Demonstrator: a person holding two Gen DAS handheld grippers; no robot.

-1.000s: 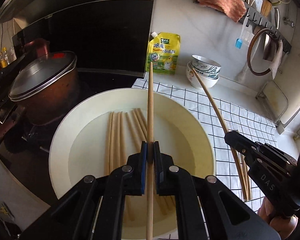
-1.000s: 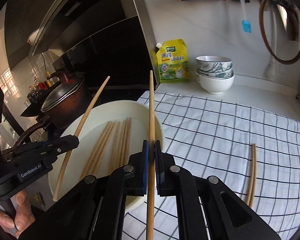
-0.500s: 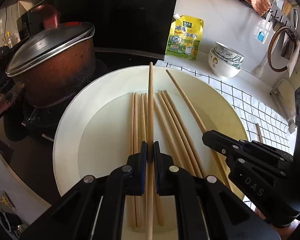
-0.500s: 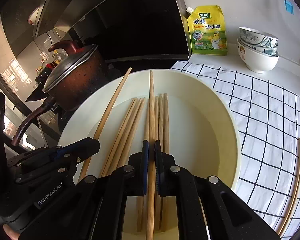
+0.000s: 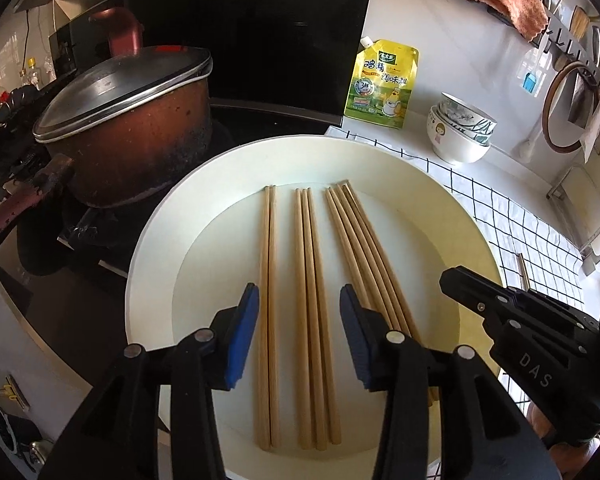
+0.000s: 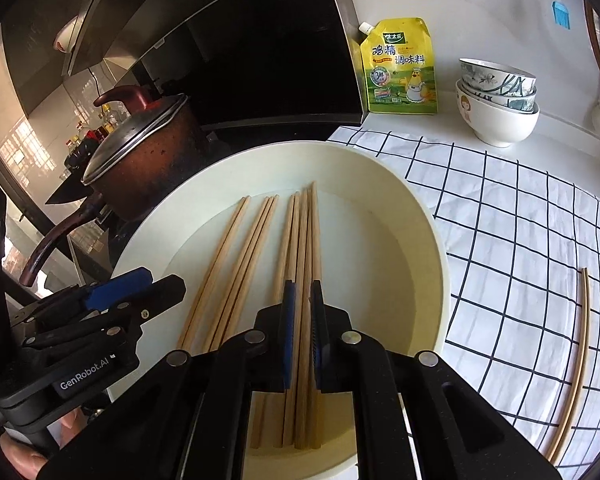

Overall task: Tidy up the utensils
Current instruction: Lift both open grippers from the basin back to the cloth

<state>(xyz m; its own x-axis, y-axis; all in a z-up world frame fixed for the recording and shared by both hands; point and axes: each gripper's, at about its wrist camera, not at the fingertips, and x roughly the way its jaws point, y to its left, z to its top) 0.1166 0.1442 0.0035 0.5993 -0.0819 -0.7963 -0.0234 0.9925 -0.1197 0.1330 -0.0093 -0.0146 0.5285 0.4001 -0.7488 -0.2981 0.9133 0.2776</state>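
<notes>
Several wooden chopsticks (image 5: 308,280) lie side by side in a wide cream plate (image 5: 160,248). My left gripper (image 5: 300,316) hovers low over their near ends. Its jaws are opening and the blue pads (image 5: 240,340) press on nothing; the middle chopsticks lie below the gap. My right gripper (image 6: 302,320) is shut on one chopstick (image 6: 305,248), which lies level among the right-hand group in the plate (image 6: 432,240). In the right wrist view the left gripper (image 6: 162,280) is at the plate's left rim. In the left wrist view the right gripper (image 5: 450,278) is at the right rim.
A lidded brown pot (image 5: 128,132) stands on the hob just left of the plate. A checked cloth (image 6: 520,220) lies to the right with two loose chopsticks (image 6: 580,340) on it. A yellow seasoning pouch (image 5: 384,84) and stacked bowls (image 5: 460,132) stand by the back wall.
Both grippers came down over the plate. The left gripper opened and let go of its chopstick, which now lies in the plate. The right one's chopstick sank level among the others.
</notes>
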